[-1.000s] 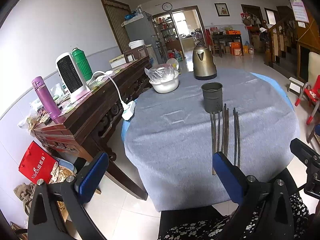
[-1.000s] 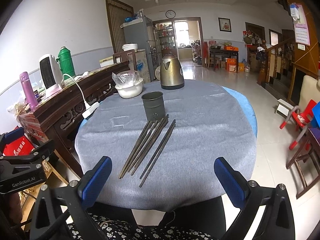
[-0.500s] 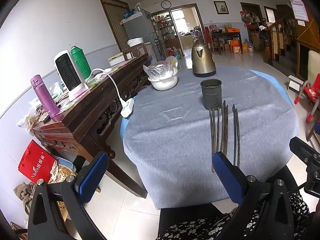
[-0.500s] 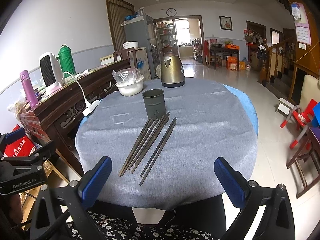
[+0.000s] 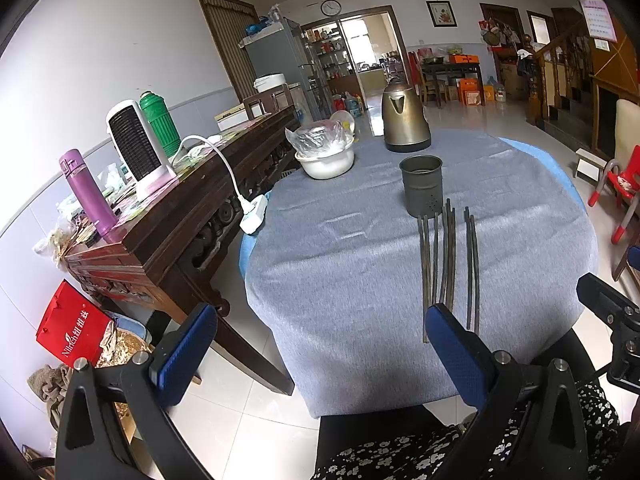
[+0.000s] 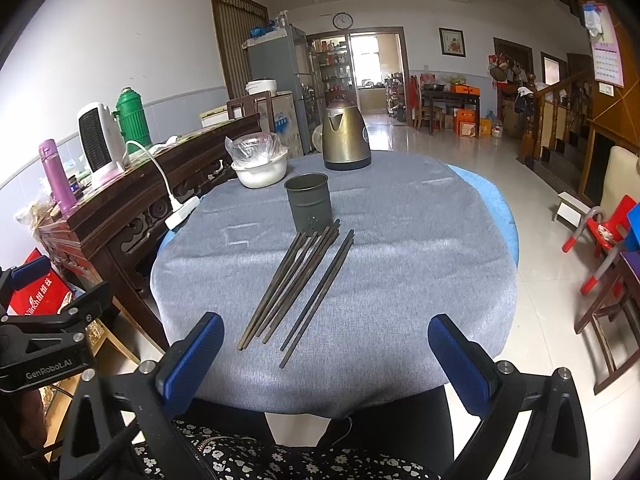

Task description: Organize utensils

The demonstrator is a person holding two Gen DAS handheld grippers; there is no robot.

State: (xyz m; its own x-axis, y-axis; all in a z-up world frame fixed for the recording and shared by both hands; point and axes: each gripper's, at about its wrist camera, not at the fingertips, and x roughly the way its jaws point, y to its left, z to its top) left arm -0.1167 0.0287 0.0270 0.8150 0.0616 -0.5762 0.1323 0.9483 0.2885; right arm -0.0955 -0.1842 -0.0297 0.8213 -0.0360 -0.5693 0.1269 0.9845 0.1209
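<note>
Several dark chopsticks lie side by side on the grey tablecloth, tips toward a dark metal holder cup that stands upright behind them. In the left wrist view the chopsticks and the cup are to the right of centre. My left gripper is open and empty, held off the table's near-left edge. My right gripper is open and empty, just short of the near ends of the chopsticks.
A brass kettle and a white bowl with a plastic bag stand at the far side. A wooden sideboard with a heater, flasks and a power strip is at the left. Red chairs stand on the right.
Both grippers have moved slightly forward toward the table, so the chopsticks and cup look a little closer. Nothing on the table has moved.
</note>
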